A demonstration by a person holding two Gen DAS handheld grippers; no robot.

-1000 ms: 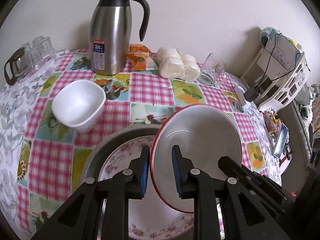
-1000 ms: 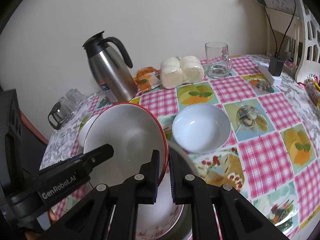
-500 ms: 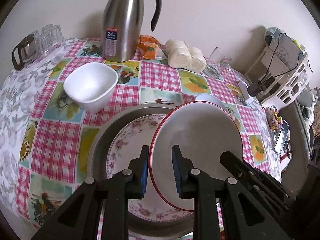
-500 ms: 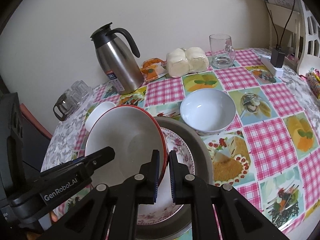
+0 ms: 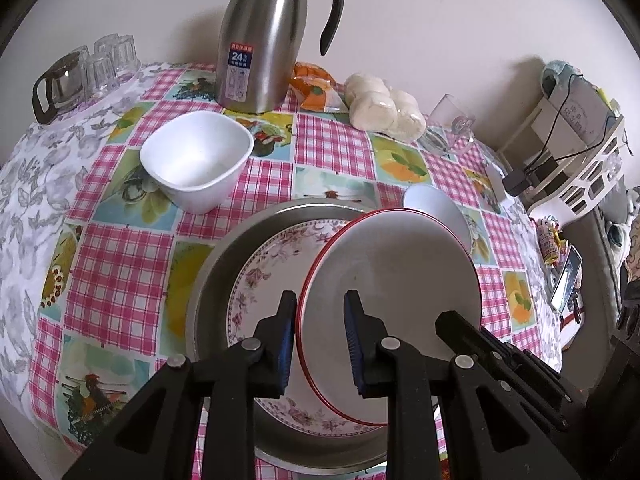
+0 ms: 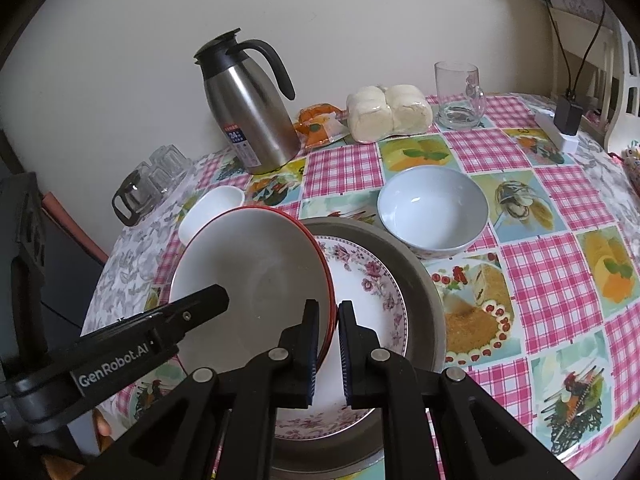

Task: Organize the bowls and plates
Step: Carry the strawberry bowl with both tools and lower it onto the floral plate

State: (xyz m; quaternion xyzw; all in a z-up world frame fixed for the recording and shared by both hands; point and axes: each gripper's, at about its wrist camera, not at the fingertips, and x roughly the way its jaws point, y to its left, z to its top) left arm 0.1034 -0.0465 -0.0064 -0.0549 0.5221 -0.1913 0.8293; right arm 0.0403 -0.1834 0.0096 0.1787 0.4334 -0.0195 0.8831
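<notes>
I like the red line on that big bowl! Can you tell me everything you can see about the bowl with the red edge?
The red-edged bowl is big, round and shallow, white inside with a thin red line around its rim. It looks like glazed ceramic and is empty. It is tilted above the flowered plate in the metal pan. The right gripper pinches its rim on one side; the left gripper has its fingers on either side of the opposite rim. Whether its lower edge touches the plate is unclear.
</notes>
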